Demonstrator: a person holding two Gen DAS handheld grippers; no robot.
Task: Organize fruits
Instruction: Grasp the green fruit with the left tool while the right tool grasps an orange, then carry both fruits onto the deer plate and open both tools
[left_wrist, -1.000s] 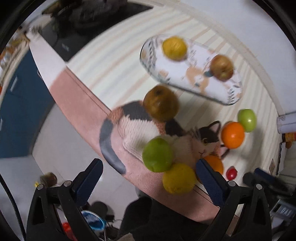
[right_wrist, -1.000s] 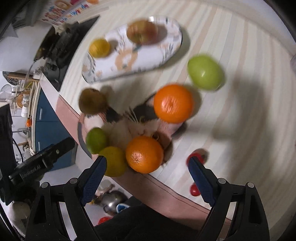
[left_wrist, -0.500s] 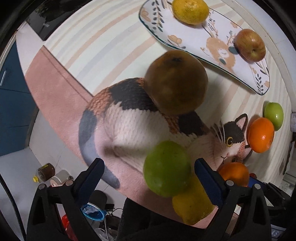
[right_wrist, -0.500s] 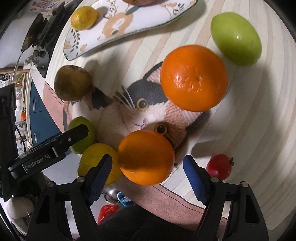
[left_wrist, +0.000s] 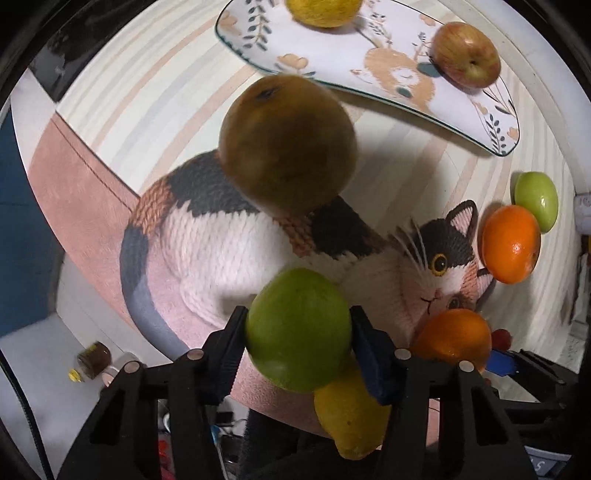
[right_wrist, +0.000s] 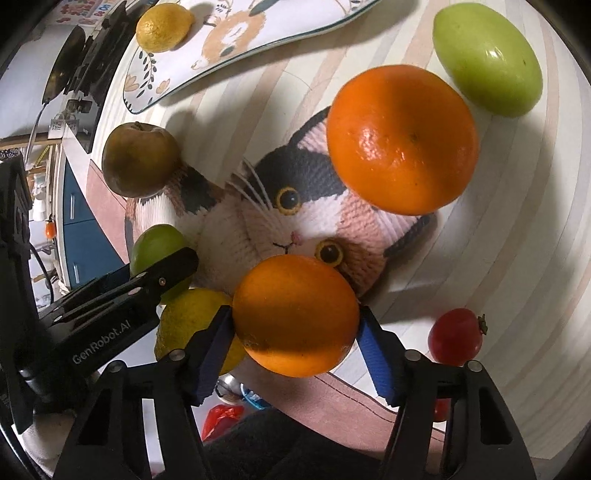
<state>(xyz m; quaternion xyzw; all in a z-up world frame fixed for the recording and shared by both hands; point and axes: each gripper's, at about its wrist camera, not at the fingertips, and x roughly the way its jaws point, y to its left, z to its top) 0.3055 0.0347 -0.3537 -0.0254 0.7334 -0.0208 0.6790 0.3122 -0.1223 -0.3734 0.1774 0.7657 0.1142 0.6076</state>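
Jaws on fruit; plate (left_wrist: 373, 79) holding lemon (left_wrist: 321, 13), apple (left_wrist: 466, 59)

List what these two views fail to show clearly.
- Left wrist: yellow lemon partly hidden behind left tool and its round green fruit.
- Left wrist: yellow citrus on oval patterned plate, cut by top edge.
- Right wrist: small red fruit, behind right tool.

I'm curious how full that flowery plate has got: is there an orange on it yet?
No: in the left wrist view the plate holds only a yellow citrus fruit and a reddish apple.
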